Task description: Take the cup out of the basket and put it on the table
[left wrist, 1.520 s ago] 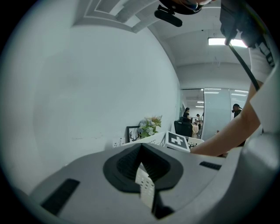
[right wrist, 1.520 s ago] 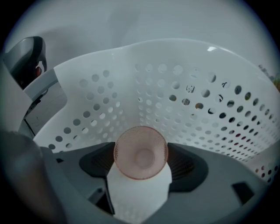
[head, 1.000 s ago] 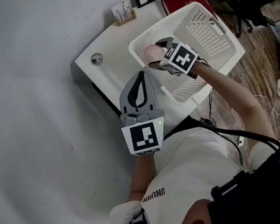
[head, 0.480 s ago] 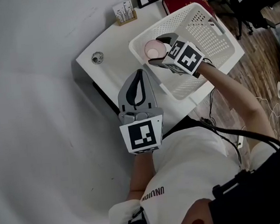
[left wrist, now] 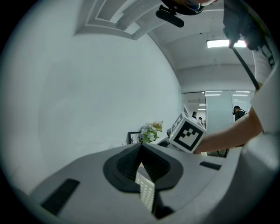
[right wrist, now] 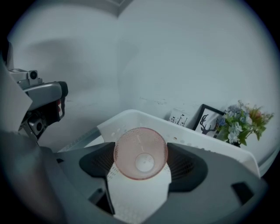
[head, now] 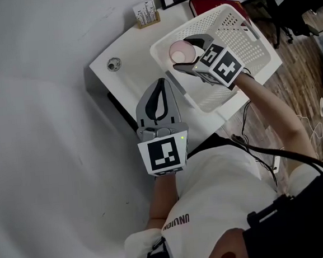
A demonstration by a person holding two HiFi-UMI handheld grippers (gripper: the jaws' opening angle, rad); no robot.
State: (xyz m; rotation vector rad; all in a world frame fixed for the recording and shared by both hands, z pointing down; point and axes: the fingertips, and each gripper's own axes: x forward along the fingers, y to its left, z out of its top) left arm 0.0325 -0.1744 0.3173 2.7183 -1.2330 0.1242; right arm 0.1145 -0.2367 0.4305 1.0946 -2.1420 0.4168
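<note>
A: Where is the cup (head: 180,51)?
B: Clamped between the jaws of the right gripper (head: 187,54); mouth turned toward that gripper's camera; over a corner of the white basket (head: 248,44) on the table (head: 126,62).
A: And the left gripper (head: 160,85)?
B: Jaws pressed together, nothing between them.

I see a framed deer picture (right wrist: 209,122) on the far side, flowers (right wrist: 243,120) right of it, a card stand (right wrist: 179,118) left.
</note>
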